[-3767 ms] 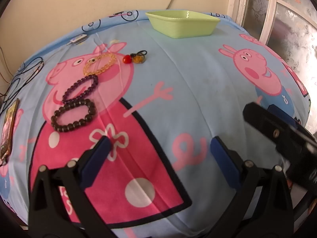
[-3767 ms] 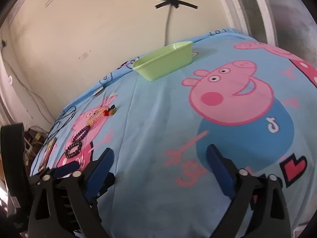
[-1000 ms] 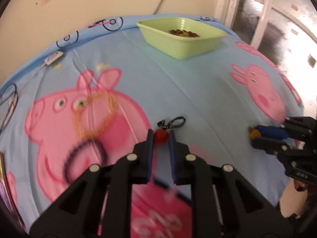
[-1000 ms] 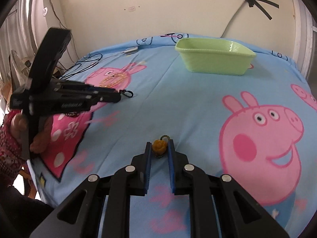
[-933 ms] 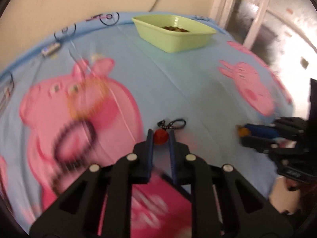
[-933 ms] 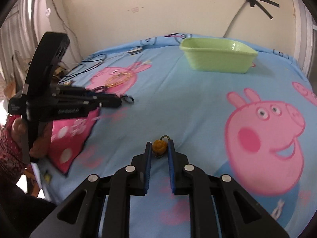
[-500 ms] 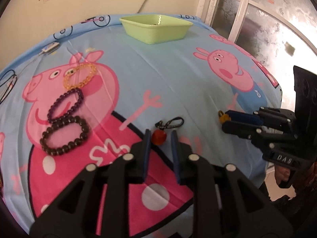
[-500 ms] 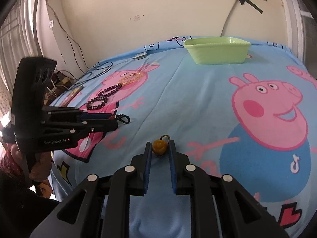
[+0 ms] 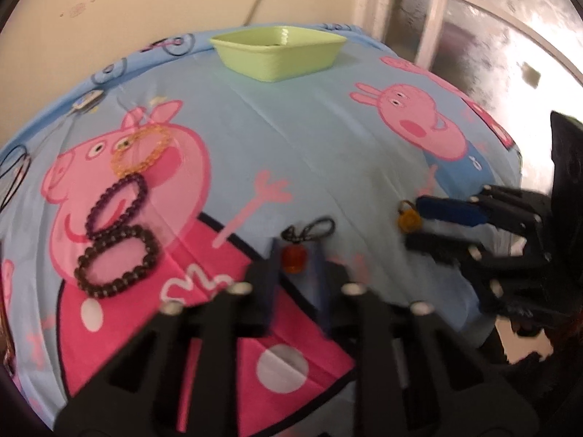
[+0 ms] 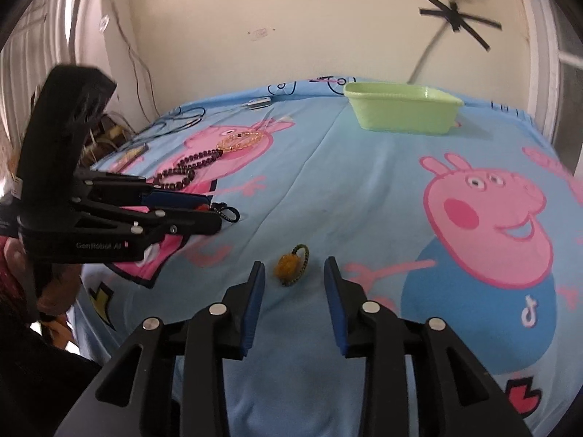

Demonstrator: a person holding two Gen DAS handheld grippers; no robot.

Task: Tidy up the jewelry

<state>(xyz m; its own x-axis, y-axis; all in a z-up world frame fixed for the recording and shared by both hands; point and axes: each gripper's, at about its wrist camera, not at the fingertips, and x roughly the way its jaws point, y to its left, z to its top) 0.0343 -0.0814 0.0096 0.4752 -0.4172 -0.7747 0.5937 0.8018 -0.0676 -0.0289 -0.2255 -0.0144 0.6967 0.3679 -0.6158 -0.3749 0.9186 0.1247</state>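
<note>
In the left wrist view a red bead charm [image 9: 293, 259] with a black cord loop sits between the blue pads of my left gripper [image 9: 297, 245]. Its jaws are closing, and a gap still shows on the bead's right side. In the right wrist view my right gripper [image 10: 291, 273] stands open over a yellow bead charm [image 10: 287, 265], which lies on the cloth untouched. The green tray [image 9: 278, 60] stands at the far end of the bed. An amber bracelet [image 9: 165, 142], a purple one [image 9: 144, 189] and a dark brown one [image 9: 155, 251] lie in a row at the left.
A blue cartoon-print sheet [image 10: 364, 189] covers the bed. Cables and a small remote [image 10: 258, 102] lie at its far left edge. A window [image 9: 455, 18] is on the right and a wall runs behind. A hand in a red sleeve [image 10: 14, 266] holds the left gripper [image 10: 215, 212].
Both grippers have drawn back from the tray towards the near end of the bed. The right gripper has opened and the yellow charm now lies on the cloth. The left jaws loosened around the red charm.
</note>
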